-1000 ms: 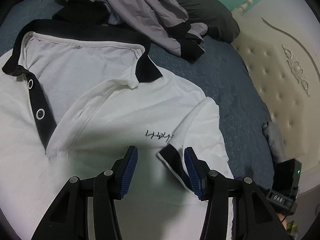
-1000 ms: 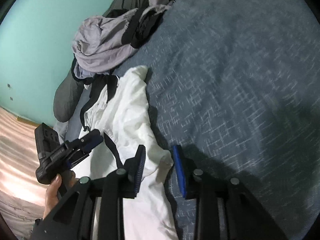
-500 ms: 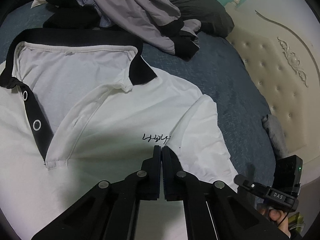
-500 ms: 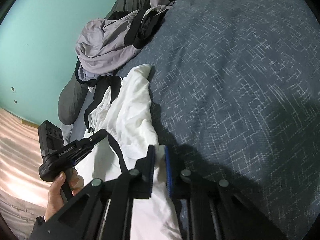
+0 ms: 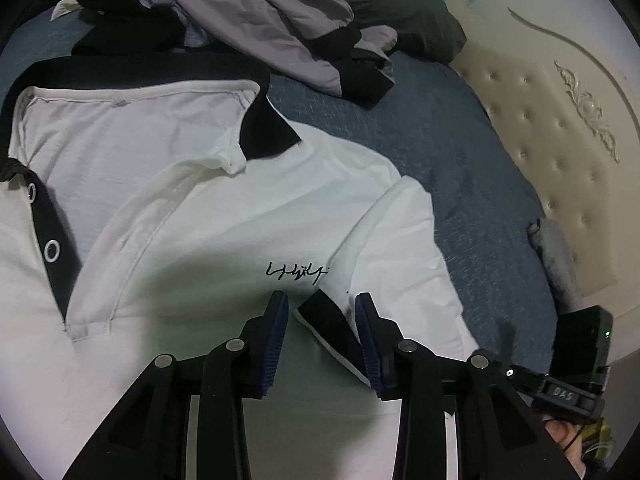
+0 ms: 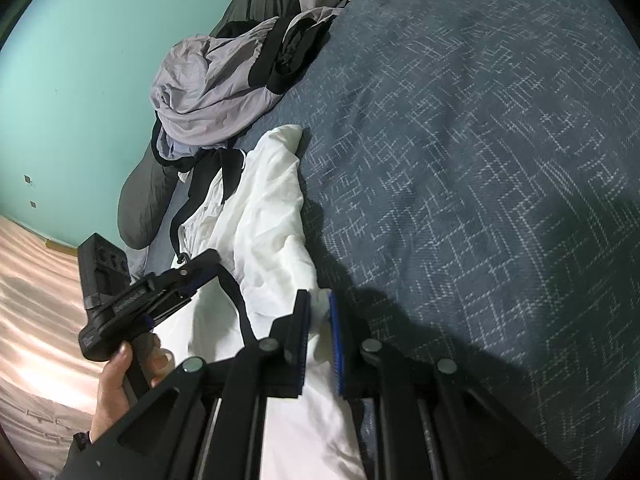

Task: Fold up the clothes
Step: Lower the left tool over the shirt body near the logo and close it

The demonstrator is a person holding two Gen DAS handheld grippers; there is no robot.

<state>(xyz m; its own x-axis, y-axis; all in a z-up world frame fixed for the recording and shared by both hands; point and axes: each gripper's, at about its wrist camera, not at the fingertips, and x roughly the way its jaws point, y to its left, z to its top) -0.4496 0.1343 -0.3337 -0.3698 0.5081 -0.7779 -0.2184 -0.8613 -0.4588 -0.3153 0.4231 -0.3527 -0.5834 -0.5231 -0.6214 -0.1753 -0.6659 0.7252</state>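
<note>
A white polo shirt point(image 5: 240, 216) with a black collar and placket lies spread on the blue bedspread. In the left wrist view my left gripper point(image 5: 322, 316) hovers low over its chest. The jaws are opening, and the black sleeve cuff point(image 5: 328, 332) lies loose between the pads. The right wrist view shows the same shirt point(image 6: 272, 216) as a rumpled strip. My right gripper point(image 6: 319, 316) is shut on the shirt's white edge near the bed's middle. The left gripper point(image 6: 200, 266), held by a hand point(image 6: 116, 380), shows at the left of that view.
A heap of grey and black clothes point(image 5: 256, 8) lies just past the collar, with a dark pillow point(image 5: 400, 32) behind it. A cream tufted headboard point(image 5: 560, 140) runs along the right. Bare bedspread point(image 6: 480, 160) stretches right of the shirt.
The left jaws closed over the shirt's chest half a second ago and have parted again, baring the black cuff. The right jaws closed on the shirt's edge and have stayed so.
</note>
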